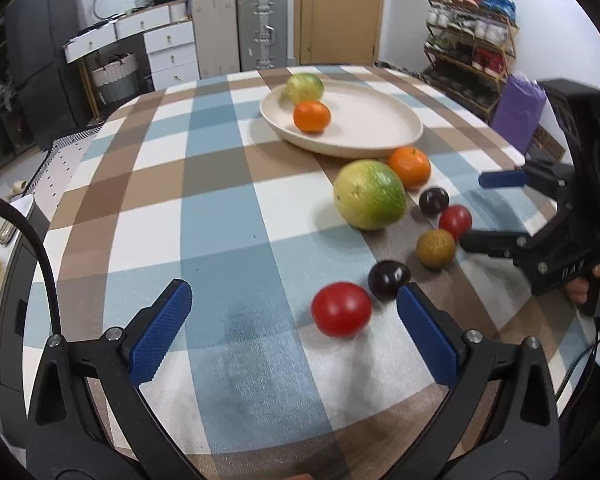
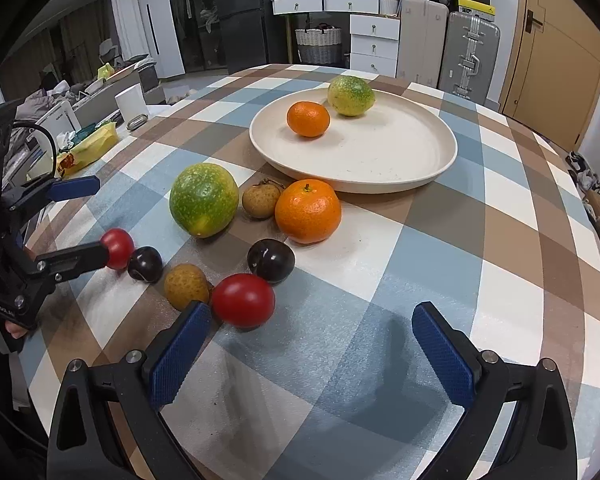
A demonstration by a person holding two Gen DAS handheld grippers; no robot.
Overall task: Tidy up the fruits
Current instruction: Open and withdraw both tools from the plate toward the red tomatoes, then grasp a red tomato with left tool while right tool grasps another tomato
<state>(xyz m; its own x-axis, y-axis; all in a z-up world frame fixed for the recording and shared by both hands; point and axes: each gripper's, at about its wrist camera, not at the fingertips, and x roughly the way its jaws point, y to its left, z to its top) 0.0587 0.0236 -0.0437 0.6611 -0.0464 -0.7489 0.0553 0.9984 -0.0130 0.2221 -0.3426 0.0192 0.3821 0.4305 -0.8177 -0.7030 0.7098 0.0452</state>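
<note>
Checked tablecloth (image 2: 380, 264) under cream plate (image 2: 380, 160); suitcases (image 2: 468, 52) behind; both left gripper (image 1: 294, 328) and right gripper (image 2: 312, 340) released.

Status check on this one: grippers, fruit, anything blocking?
Left gripper open, right gripper open, both empty. Plate holds one orange and one green fruit; eight fruits on the cloth. Nearest the right gripper: red tomato. Nothing blocking.
</note>
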